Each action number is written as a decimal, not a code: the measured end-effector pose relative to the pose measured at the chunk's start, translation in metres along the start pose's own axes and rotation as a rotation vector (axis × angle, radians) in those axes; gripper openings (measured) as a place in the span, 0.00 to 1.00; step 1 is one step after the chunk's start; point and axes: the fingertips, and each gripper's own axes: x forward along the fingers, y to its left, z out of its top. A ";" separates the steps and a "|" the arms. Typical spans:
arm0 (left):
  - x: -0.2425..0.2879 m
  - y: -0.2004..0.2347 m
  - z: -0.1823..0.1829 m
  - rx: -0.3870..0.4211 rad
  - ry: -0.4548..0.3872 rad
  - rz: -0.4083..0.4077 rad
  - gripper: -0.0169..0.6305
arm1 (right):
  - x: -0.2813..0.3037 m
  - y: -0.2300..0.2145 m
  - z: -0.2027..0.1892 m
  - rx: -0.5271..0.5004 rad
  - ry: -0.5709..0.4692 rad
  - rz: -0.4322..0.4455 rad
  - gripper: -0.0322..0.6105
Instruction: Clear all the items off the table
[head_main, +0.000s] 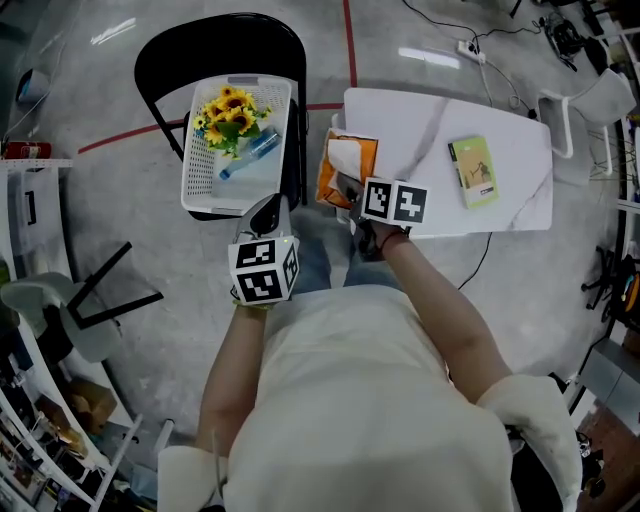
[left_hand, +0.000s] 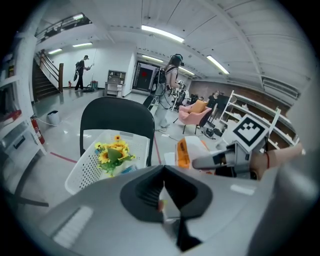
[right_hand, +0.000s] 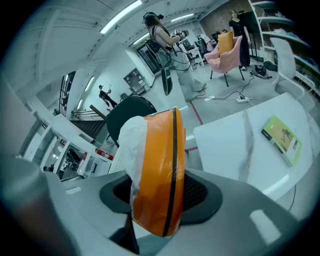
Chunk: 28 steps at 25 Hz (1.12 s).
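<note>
Right gripper (right_hand: 156, 197) clamped the orange-and-white plastic packet (right_hand: 155, 160) between its jaws, my left gripper (left_hand: 163, 194) clenched shut; slick film could slip before I reached the white perforated plastic basket (head_main: 200, 165) to its left.

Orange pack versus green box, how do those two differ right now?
The orange pack is clamped in the right gripper; the green box lies free on the white table. The orange pack is at the table's left edge; the green box lies flat toward its right end. The orange pack looks soft and bulging, partly white; the green box is a thin, stiff-looking rectangle. Neither is in the white basket yet.
</note>
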 end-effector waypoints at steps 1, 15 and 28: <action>-0.002 0.006 -0.001 -0.004 -0.001 0.004 0.04 | 0.003 0.007 -0.001 -0.009 0.003 0.005 0.38; -0.029 0.087 -0.011 -0.070 -0.005 0.068 0.04 | 0.054 0.102 -0.014 -0.116 0.080 0.086 0.38; -0.036 0.136 -0.026 -0.138 0.001 0.112 0.04 | 0.109 0.159 -0.033 -0.152 0.168 0.124 0.38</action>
